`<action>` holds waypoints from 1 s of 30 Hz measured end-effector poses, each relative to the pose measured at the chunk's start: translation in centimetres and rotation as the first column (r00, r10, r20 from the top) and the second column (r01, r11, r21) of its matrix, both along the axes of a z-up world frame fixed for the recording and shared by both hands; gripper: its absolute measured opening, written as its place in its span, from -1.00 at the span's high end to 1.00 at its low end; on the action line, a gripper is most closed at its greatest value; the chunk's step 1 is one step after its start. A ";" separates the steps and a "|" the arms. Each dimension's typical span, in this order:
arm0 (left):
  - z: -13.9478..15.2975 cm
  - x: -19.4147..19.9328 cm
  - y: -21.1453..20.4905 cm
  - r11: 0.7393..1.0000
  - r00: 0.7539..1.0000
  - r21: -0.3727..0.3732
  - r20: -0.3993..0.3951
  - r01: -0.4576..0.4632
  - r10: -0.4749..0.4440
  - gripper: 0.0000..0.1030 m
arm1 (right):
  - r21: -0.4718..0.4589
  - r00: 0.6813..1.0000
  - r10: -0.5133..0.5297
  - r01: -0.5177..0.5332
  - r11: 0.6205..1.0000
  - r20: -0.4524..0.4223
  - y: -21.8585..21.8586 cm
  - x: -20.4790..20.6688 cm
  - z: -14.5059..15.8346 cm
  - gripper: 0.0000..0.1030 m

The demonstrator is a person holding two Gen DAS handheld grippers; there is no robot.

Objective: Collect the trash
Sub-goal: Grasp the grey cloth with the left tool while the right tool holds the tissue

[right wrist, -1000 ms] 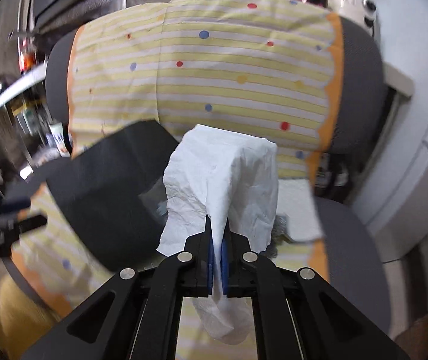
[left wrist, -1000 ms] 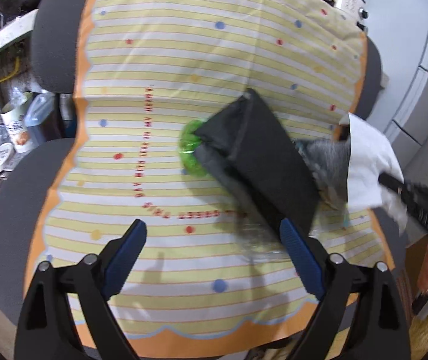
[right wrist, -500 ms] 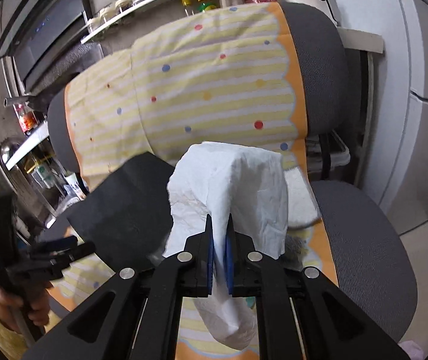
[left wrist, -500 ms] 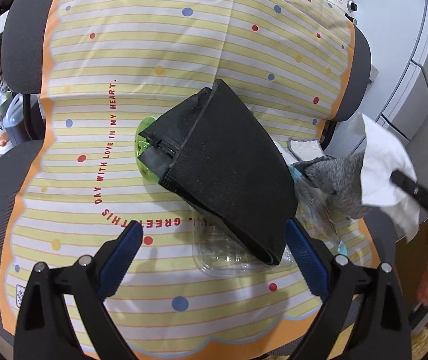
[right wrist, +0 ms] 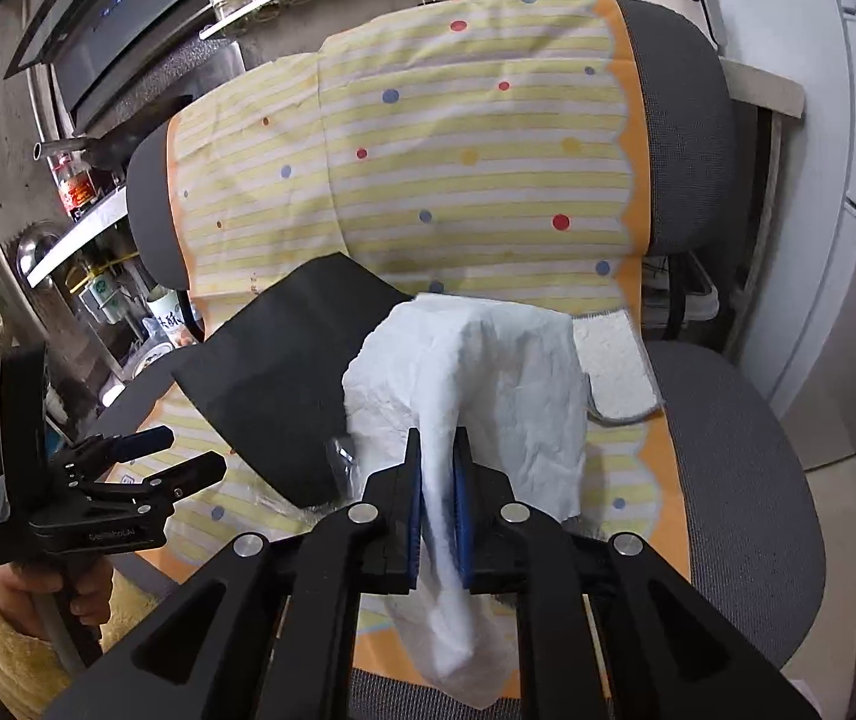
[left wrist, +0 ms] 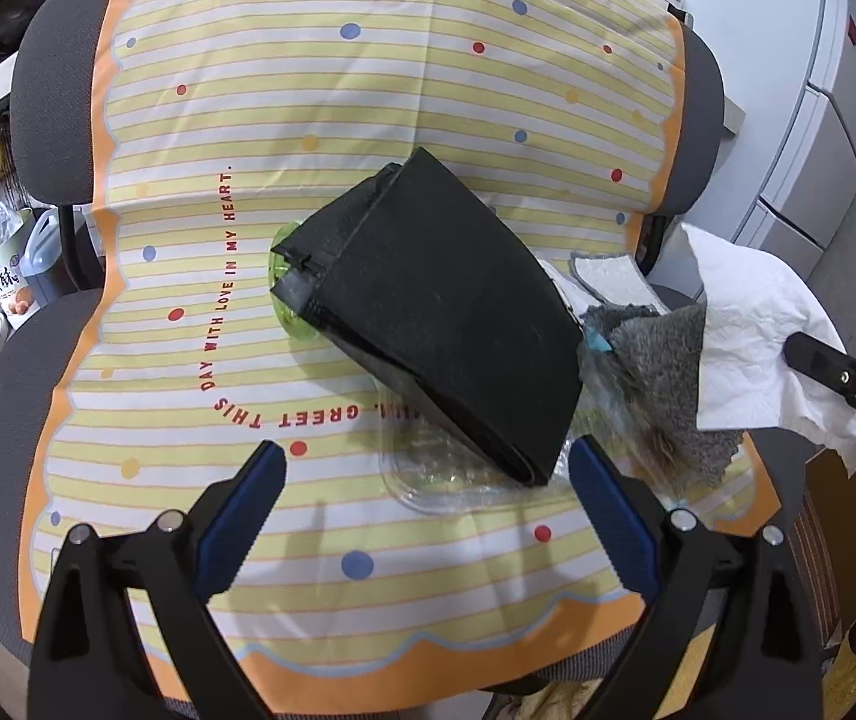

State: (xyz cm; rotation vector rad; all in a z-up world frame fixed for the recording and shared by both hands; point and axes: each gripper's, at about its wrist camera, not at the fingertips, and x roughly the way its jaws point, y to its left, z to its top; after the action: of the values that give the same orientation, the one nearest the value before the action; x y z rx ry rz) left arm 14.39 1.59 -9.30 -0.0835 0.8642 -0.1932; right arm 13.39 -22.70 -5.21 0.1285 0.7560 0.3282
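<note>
Right now right gripper (right wrist: 436, 474) jaws are opening, white tissue (right wrist: 475, 372) still draped between them above the chair's striped cover (left wrist: 368, 90); left gripper (left wrist: 428, 480) jaws wide, empty, near black bag (left wrist: 445, 318), possibly over clear packaging.

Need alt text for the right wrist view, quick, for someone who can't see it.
The right gripper, jaws opening, has a crumpled white paper towel between them, above a chair draped in a striped cloth. A black bag lies left.

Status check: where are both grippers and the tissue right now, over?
Left gripper open, empty, over the striped mat. Right gripper jaws opening, white tissue still between them. Black bag lies on clear plastic tray.
</note>
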 end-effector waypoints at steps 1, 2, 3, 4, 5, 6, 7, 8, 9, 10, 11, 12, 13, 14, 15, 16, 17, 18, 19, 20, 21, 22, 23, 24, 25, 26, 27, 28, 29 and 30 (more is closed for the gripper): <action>0.0 -0.2 0.0 1.000 1.000 0.002 0.000 0.001 -0.001 -0.80 | 0.001 1.000 0.000 0.000 1.000 0.000 -0.1 -0.1 0.0 0.61; 0.0 -0.3 0.0 1.000 1.000 0.003 0.000 0.001 -0.001 -0.80 | -0.013 1.000 -0.007 0.007 1.000 0.000 -0.1 -0.2 0.0 0.60; 0.1 -0.5 -0.1 1.000 1.000 0.007 0.001 0.000 0.000 -0.80 | -0.031 1.000 -0.012 0.012 0.999 -0.001 0.0 -0.2 0.0 0.60; 0.1 -0.6 -0.1 1.000 1.000 0.009 0.003 0.001 -0.001 -0.80 | -0.032 1.000 -0.010 0.009 0.999 -0.006 -0.1 -0.2 -0.1 0.60; 0.2 -0.7 -0.1 1.000 1.000 0.010 0.004 0.003 -0.003 -0.80 | -0.023 1.000 -0.005 0.005 1.000 -0.017 -0.1 -0.1 -0.2 0.60; 0.3 -0.9 -0.2 1.000 1.000 0.010 0.004 0.003 -0.003 -0.80 | -0.015 1.000 -0.003 0.003 1.000 -0.024 -0.3 -0.1 -0.4 0.60; 0.3 -1.0 -0.3 1.000 1.000 0.012 0.005 0.004 -0.004 -0.80 | -0.016 1.000 -0.006 0.005 1.000 -0.029 -0.3 -0.1 -0.6 0.60; 0.4 -1.1 -0.4 1.000 1.000 0.015 0.006 0.005 -0.005 -0.80 | -0.020 1.000 -0.010 0.009 1.000 -0.027 -0.4 -0.2 -0.6 0.66; 0.5 -1.2 -0.5 1.000 1.000 0.020 0.008 0.007 -0.008 -0.80 | -0.011 1.000 -0.015 0.014 1.000 -0.016 -0.6 -0.4 -0.5 0.67; 0.5 -1.4 -0.6 1.000 1.000 0.024 0.009 0.011 -0.012 -0.80 | 0.000 1.000 -0.018 0.018 1.000 -0.005 -0.8 -0.6 -0.3 0.69; 0.7 -1.6 -0.8 0.999 1.000 0.030 0.013 0.018 -0.018 -0.80 | 0.007 0.999 -0.029 0.029 1.000 0.014 -1.1 -0.8 0.0 0.92; 0.8 -1.8 -1.1 0.999 1.000 0.034 0.018 0.025 -0.025 -0.80 | 0.009 0.998 -0.050 0.049 0.999 0.050 -1.5 -1.2 0.7 0.94; 1.1 -2.0 -1.4 0.999 0.999 0.037 0.024 0.035 -0.036 -0.80 | 0.015 0.995 -0.061 0.060 0.998 0.072 -1.9 -1.4 1.3 0.94; 1.4 -2.2 -1.7 0.998 0.998 0.038 0.030 0.046 -0.048 -0.80 | 0.031 0.993 -0.071 0.069 0.997 0.094 -2.4 -1.7 1.9 0.93; 1.7 -2.5 -2.2 0.997 0.997 0.040 0.039 0.060 -0.062 -0.80 | 0.057 0.990 -0.081 0.075 0.996 0.114 -3.1 -1.9 2.7 0.92; 2.1 -2.7 -2.6 0.997 0.996 0.042 0.048 0.071 -0.073 -0.80 | 0.070 0.988 -0.091 0.082 0.994 0.127 -3.6 -2.1 3.3 0.92; 2.5 -2.9 -3.1 0.995 0.994 0.043 0.058 0.086 -0.088 -0.80 | 0.078 0.985 -0.095 0.085 0.993 0.141 -4.1 -2.3 3.8 0.92; 2.7 -3.1 -3.6 0.994 0.993 0.041 0.063 0.099 -0.102 -0.80 | 0.079 0.983 -0.094 0.083 0.993 0.155 -4.4 -2.5 4.3 0.92; 3.0 -3.2 -4.4 0.992 0.990 0.040 0.069 0.119 -0.122 -0.80 | 0.078 0.981 -0.099 0.087 0.993 0.169 -4.9 -2.9 4.8 0.92; 3.2 -3.3 -5.0 0.990 0.988 0.041 0.073 0.134 -0.137 -0.80 | 0.078 0.978 -0.102 0.089 0.993 0.179 -5.2 -3.2 5.1 0.92; 3.3 -3.4 -5.8 0.987 0.985 0.042 0.076 0.155 -0.158 -0.80 | 0.077 0.977 -0.106 0.093 0.993 0.187 -5.5 -3.4 5.3 0.92; 3.3 -3.4 -6.7 0.983 0.980 0.043 0.076 0.180 -0.183 -0.80 | 0.071 0.973 -0.117 0.105 0.992 0.197 -6.0 -3.9 5.5 0.92; 3.3 -3.4 -7.4 0.980 0.977 0.044 0.074 0.196 -0.199 -0.80 | 0.057 0.970 -0.132 0.123 0.991 0.203 -6.4 -4.2 5.5 0.92; 3.1 -3.3 -8.2 0.976 0.974 0.044 0.069 0.214 -0.217 -0.80 | 0.048 0.969 -0.141 0.133 0.990 0.204 -6.6 -4.5 5.4 0.92; 2.9 -3.0 -9.3 0.971 0.969 0.042 0.062 0.236 -0.238 -0.80 | 0.047 0.968 -0.145 0.138 0.989 0.204 -7.1 -4.9 5.2 0.92; 2.8 -2.8 -10.1 0.967 0.966 0.039 0.059 0.251 -0.253 -0.80 | 0.046 0.969 -0.144 0.137 0.989 0.202 -7.3 -5.3 5.0 0.92; 2.6 -2.5 -10.9 0.964 0.963 0.036 0.054 0.263 -0.265 -0.80 | 0.040 0.969 -0.144 0.139 0.989 0.200 -7.5 -5.5 4.8 0.92; 2.4 -2.2 -11.5 0.962 0.961 0.034 0.048 0.271 -0.272 -0.80 | 0.025 0.969 -0.149 0.147 0.989 0.198 -7.7 -5.8 4.4 0.92; 2.2 -1.6 -12.6 0.959 0.958 0.036 0.042 0.283 -0.284 -0.80 | 0.014 0.968 -0.153 0.153 0.988 0.197 -7.8 -6.0 4.1 0.92; 2.0 -1.1 -13.5 0.955 0.955 0.045 0.039 0.292 -0.294 -0.80 | 0.007 0.968 -0.156 0.157 0.988 0.196 -8.1 -6.2 3.7 0.92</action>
State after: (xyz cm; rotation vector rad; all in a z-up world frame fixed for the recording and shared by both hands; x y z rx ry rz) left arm 13.31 -11.88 -7.31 0.0863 0.8320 -0.4550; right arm 7.19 -30.79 -1.49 0.1442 0.5478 0.1837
